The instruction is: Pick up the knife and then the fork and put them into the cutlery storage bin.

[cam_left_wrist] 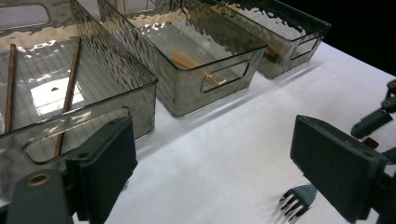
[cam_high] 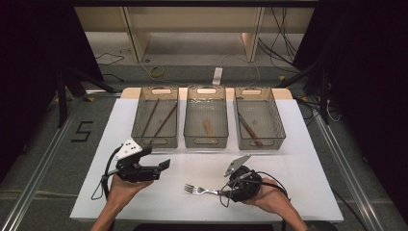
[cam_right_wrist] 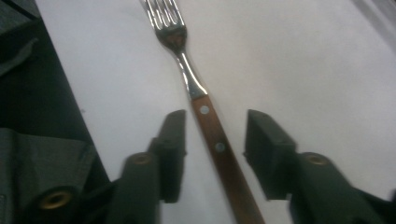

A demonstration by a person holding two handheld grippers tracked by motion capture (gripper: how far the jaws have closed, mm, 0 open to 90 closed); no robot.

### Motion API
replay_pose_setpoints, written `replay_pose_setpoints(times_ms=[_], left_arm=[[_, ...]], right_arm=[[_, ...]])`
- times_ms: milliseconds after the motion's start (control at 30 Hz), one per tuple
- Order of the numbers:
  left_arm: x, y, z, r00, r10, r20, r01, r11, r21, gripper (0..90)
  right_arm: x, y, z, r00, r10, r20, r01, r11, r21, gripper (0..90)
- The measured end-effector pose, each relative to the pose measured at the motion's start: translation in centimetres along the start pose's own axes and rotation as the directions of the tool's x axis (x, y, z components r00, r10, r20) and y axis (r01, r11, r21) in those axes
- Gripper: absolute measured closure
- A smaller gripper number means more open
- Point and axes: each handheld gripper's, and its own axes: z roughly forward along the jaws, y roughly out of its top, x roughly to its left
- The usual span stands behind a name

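I have the right gripper [cam_right_wrist: 212, 140] down over the fork [cam_right_wrist: 201, 100], jaws parted either side of its wooden handle, not yet clamped. The fork lies flat on the white surface [cam_high: 298, 159] before the bins. My left gripper [cam_high: 161, 166] hangs released nearby. Next I should squeeze, then lift.

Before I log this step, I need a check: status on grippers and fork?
Right gripper open, jaws either side of the fork handle, not closed. Left gripper open, holding nothing. Fork flat on the table, nothing in the way.
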Motion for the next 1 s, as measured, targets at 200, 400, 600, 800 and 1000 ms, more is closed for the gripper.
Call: replay_pose_setpoints(times_ms=[200, 400, 600, 800, 1000], left_arm=[[0.0, 0.0, 0.0, 1.0, -0.002, 0.0, 0.002, 1.0, 0.001, 13.6], [0.0, 0.0, 0.0, 1.0, -0.003, -0.002, 0.003, 1.0, 0.001, 13.6], [0.0, 0.0, 0.0, 1.0, -0.003, -0.002, 0.003, 1.0, 0.001, 13.6], [0.0, 0.0, 0.0, 1.0, -0.003, -0.002, 0.003, 1.0, -0.001, 13.6], [0.1, 0.0, -0.1, 1.0, -0.005, 0.006, 0.005, 1.0, -0.003, 13.6]], right_arm=[[-0.5, 0.6, 0.6, 0.9998, -0.017, 0.005, 0.017, 0.999, 0.05, 43.0], [-0.7, 0.9, 1.7, 0.9992, -0.039, 0.011, 0.038, 0.995, 0.096, 43.4], [-0.6, 0.9, 2.3, 0.9983, -0.056, 0.015, 0.054, 0.99, 0.13, 48.1], [-0.6, 0.9, 2.7, 0.9978, -0.066, 0.008, 0.064, 0.985, 0.159, 55.9], [-0.5, 0.8, 2.9, 0.9964, -0.084, -0.001, 0.083, 0.98, 0.18, 61.7]])
